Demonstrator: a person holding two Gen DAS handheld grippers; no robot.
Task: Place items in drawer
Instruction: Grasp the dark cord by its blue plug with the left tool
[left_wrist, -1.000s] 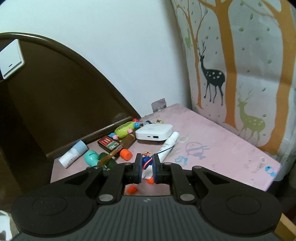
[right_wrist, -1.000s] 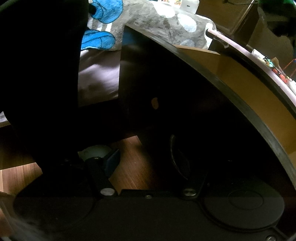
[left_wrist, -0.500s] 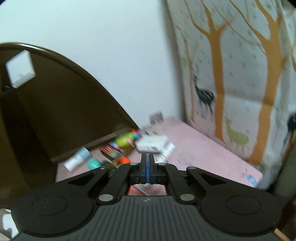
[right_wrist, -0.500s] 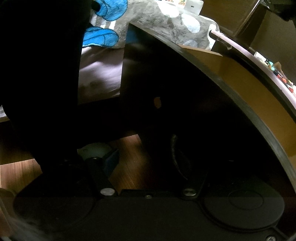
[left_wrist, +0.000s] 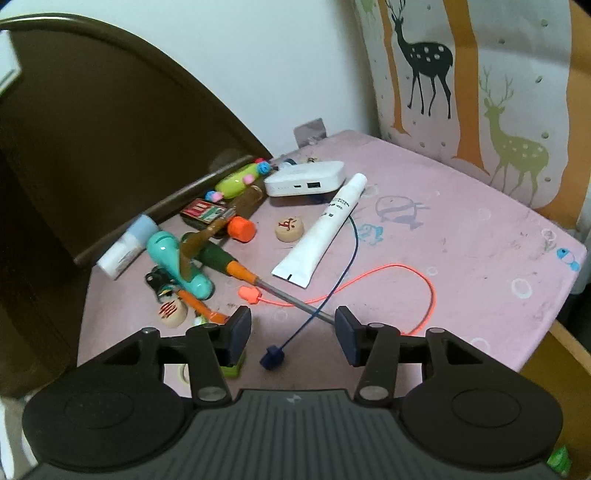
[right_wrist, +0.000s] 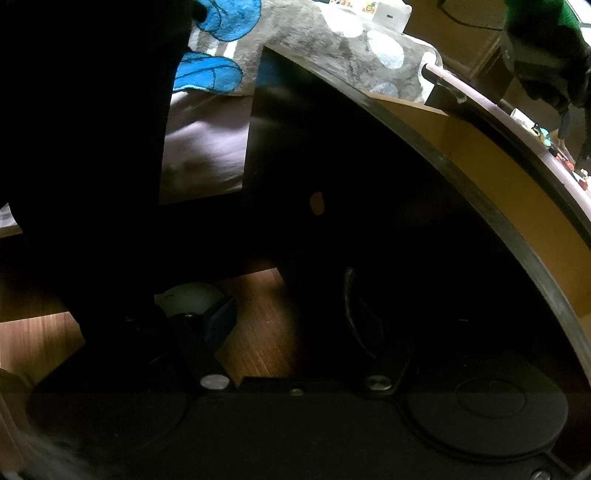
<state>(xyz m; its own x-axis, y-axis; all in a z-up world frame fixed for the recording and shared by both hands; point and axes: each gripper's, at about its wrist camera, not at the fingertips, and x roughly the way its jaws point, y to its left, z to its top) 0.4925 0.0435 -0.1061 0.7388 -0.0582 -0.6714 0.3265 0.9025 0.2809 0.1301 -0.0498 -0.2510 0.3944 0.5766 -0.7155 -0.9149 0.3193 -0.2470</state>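
Screwdriver (left_wrist: 236, 271) lies on the pink tabletop (left_wrist: 461, 236), handle far-left, tip by my left gripper (left_wrist: 293, 332), whose empty jaws are opening; it is nearer than my right gripper (right_wrist: 295, 325), spread empty by the dark drawer front (right_wrist: 369, 221).

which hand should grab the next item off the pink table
Left. Its tongs are opening right over the clutter, with the blue cord and screwdriver between them. The right tongs point down at dark furniture and floor.

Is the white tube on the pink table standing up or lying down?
Lying down. The white tube rests flat along the pink table, cap toward the power bank.
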